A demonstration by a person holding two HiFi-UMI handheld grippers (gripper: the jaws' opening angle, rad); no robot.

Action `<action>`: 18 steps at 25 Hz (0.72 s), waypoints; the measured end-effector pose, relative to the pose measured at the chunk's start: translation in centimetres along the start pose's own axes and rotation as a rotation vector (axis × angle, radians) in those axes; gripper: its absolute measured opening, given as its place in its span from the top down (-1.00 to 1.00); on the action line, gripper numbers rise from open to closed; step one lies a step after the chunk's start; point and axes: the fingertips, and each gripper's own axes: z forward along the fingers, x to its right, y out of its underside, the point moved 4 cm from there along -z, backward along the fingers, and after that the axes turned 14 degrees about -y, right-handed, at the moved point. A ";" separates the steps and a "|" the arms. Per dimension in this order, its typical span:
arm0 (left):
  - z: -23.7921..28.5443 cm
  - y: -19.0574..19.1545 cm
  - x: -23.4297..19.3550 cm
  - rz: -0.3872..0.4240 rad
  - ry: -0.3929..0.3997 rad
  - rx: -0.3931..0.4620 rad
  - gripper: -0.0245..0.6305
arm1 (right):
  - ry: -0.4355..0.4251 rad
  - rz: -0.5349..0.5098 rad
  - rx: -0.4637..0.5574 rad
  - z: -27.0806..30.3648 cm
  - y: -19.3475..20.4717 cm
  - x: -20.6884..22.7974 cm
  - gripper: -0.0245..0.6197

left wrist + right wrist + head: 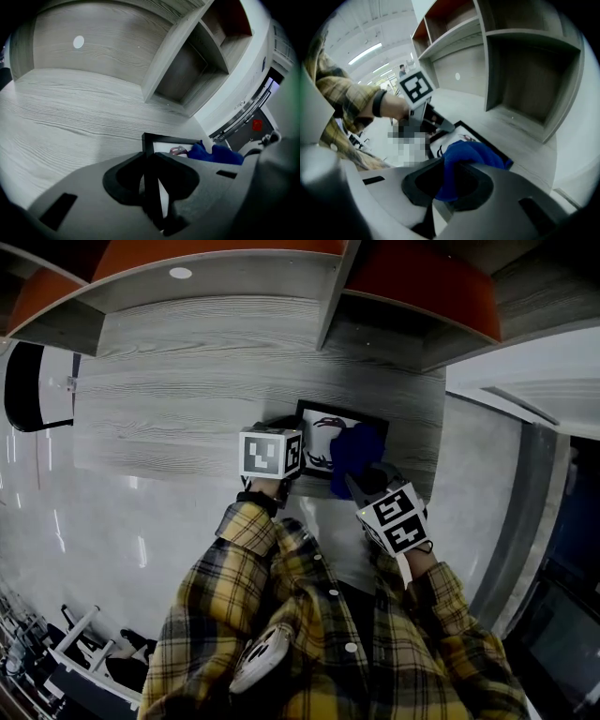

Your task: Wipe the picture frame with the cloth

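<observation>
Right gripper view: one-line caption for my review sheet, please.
Right gripper clamps a blue cloth over the black picture frame, whose edge the left gripper grips.

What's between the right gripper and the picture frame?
The blue cloth, pinched in the right gripper, sits bunched over the picture frame. The right gripper view shows it.
</observation>
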 end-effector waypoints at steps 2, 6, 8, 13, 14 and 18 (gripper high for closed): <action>0.1 0.0 0.0 0.002 0.007 0.004 0.69 | 0.029 -0.020 0.077 -0.5 -2.9 1.0 0.76; 0.5 0.1 0.0 0.004 0.025 0.007 0.69 | 0.094 -0.096 0.138 0.9 -7.9 3.7 0.76; 0.6 0.1 0.1 0.004 0.032 0.011 0.69 | 0.119 -0.126 0.079 2.9 -8.7 5.1 0.76; -1.1 -0.6 0.0 0.007 -0.006 -0.016 0.69 | 0.136 -0.140 -0.050 6.7 -6.6 6.1 0.76; -1.1 -0.6 -0.1 0.010 -0.005 -0.017 0.69 | 0.130 -0.125 -0.040 6.8 -6.2 5.9 0.76; -1.1 -0.6 -0.1 0.010 0.005 -0.011 0.69 | 0.084 -0.084 -0.055 6.7 -4.9 4.4 0.76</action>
